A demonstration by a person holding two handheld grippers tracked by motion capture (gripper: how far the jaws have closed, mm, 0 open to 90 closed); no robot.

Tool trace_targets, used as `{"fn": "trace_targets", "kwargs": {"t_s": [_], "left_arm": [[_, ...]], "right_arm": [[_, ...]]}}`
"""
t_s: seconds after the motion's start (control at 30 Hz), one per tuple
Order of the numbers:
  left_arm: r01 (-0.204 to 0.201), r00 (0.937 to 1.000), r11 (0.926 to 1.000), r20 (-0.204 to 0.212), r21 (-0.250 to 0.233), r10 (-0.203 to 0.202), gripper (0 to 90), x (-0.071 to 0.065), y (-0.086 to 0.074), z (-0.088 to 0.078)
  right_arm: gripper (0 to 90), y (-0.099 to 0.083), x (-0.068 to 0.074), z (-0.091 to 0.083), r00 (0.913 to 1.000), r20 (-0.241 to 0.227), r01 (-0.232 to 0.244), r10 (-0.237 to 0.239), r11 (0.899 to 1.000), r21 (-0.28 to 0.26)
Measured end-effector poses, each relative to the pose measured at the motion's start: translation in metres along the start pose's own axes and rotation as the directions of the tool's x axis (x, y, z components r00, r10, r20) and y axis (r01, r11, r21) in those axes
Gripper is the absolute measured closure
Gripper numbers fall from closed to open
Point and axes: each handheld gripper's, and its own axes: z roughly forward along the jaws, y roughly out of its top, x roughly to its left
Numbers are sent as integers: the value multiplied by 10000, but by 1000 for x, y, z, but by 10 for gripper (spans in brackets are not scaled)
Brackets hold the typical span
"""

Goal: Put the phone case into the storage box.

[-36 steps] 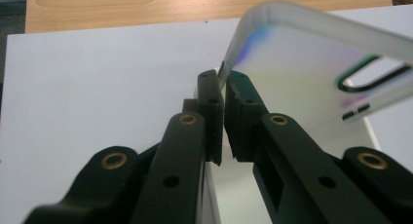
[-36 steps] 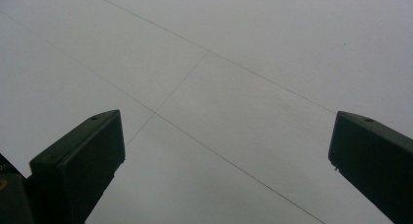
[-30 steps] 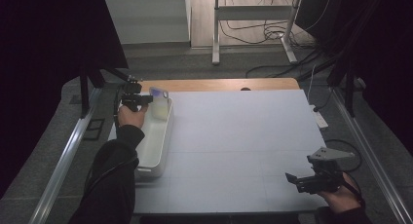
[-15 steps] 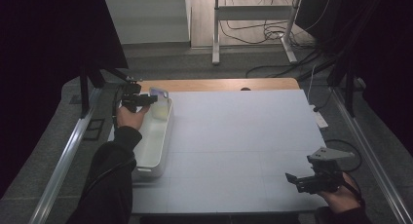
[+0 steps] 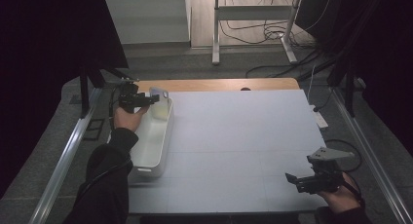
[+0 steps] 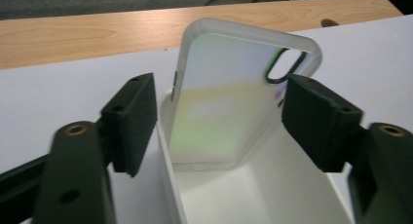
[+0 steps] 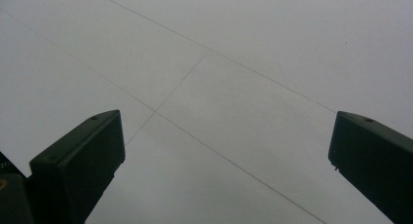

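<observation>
**Phone case leaning in the bin, my left jaws apart around it**

While it leans upright against the far end of the white rectangular plastic bin [image 6: 253, 195], the translucent, faintly iridescent phone case with a dark-rimmed camera cutout [image 6: 229, 97] fills the upper middle of my left gripper view; in the high view it shows at the upper left [image 5: 159, 94]. My left gripper [image 6: 219, 117] has just been opening: its black pads stand on either side of the case, each with a gap, so nothing is pressed or held. From above, that gripper [image 5: 146, 100] hovers over the bin's far end [image 5: 165, 131], at the left edge of the pale grey table mat [image 5: 243, 136]. A light wooden strip [image 5: 219, 84] runs along the mat's far side. At the lower right of the high view, my right gripper [image 5: 290, 179] sits low over the bare mat, jaws spread wide with nothing between them, as its own view [image 7: 224, 151] confirms.
</observation>
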Motion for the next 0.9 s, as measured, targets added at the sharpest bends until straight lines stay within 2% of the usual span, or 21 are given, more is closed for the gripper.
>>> {"fn": "trace_targets", "kwargs": {"t_s": [0.13, 0.33, 0.43, 0.77, 0.9], "left_arm": [[-138, 9999, 9999, 88, 3, 138, 209, -1, -1, -3], [-91, 9980, 10000, 619, -5, 91, 118, -3, -4, -10], [-176, 9972, 9998, 728, 28, 173, 84, -5, -6, -13], [-615, 9942, 9981, 878, -3, 613, 54, -14, -18, -21], [-913, 9924, 9958, 825, -36, 912, 47, -19, -24, -24]], "right_arm": [[0, 0, 0, 0, 10000, -2, 0, 0, 10000, 12], [0, 0, 0, 0, 10000, 11, 10, -10, 10000, 12], [0, 0, 0, 1, 10000, 17, 19, -19, 10000, 25], [0, 0, 1, 1, 10000, 26, 48, -48, 10000, 54], [0, 0, 1, 1, 10000, 24, 63, -64, 10000, 68]]}}
